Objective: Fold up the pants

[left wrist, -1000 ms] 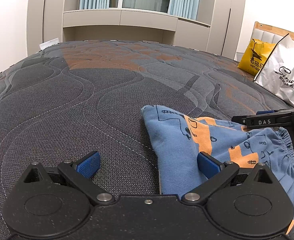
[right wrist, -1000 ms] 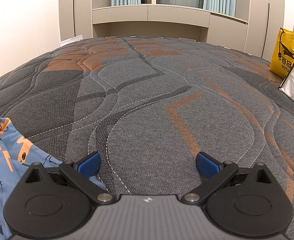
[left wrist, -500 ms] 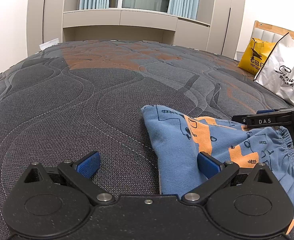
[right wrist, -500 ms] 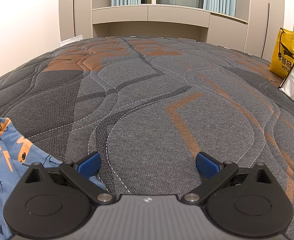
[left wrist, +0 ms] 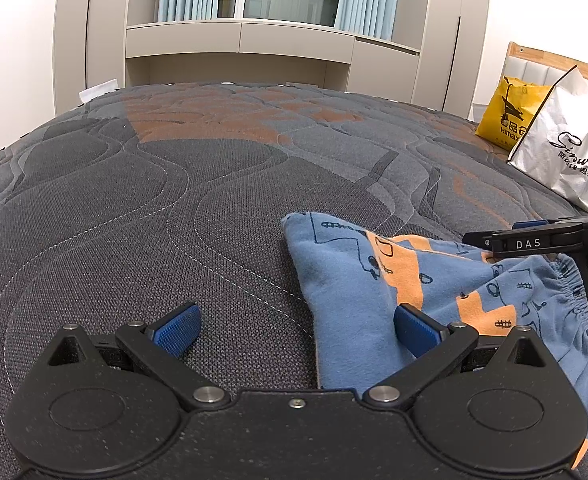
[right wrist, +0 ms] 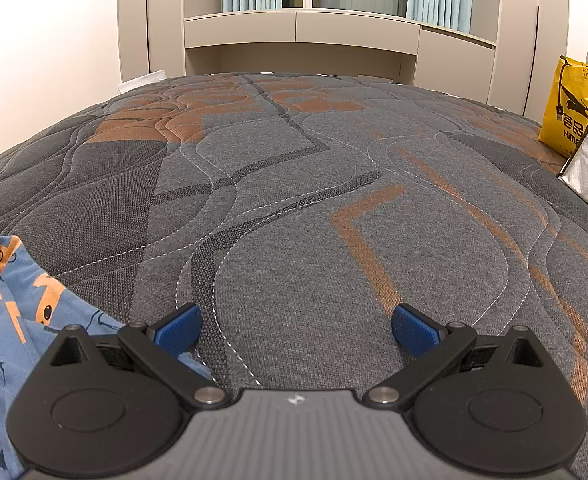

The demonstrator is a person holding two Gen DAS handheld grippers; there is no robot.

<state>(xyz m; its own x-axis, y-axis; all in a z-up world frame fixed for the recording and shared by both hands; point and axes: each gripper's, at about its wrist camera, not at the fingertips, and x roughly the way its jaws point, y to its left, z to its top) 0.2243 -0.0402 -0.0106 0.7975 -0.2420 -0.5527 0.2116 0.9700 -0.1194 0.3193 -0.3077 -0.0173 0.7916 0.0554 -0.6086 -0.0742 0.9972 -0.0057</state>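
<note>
Blue pants (left wrist: 353, 280) with orange patches and black drawings lie bunched on the grey quilted mattress (left wrist: 154, 208). Their elastic waistband (left wrist: 573, 284) shows at the right of the left wrist view. My left gripper (left wrist: 297, 324) is open; its right finger rests over the pants' left edge and its left finger is over bare mattress. My right gripper (right wrist: 297, 326) is open over bare mattress, with the pants (right wrist: 10, 312) at its lower left, beside its left finger. From the left wrist view the right gripper (left wrist: 533, 240) appears side-on beyond the pants.
A yellow bag (left wrist: 505, 116) and a white bag (left wrist: 561, 148) stand against the headboard at the right edge of the mattress. Beige cabinets (left wrist: 238, 40) and a curtained window line the far wall. A white sheet (left wrist: 98, 90) lies past the mattress's far left corner.
</note>
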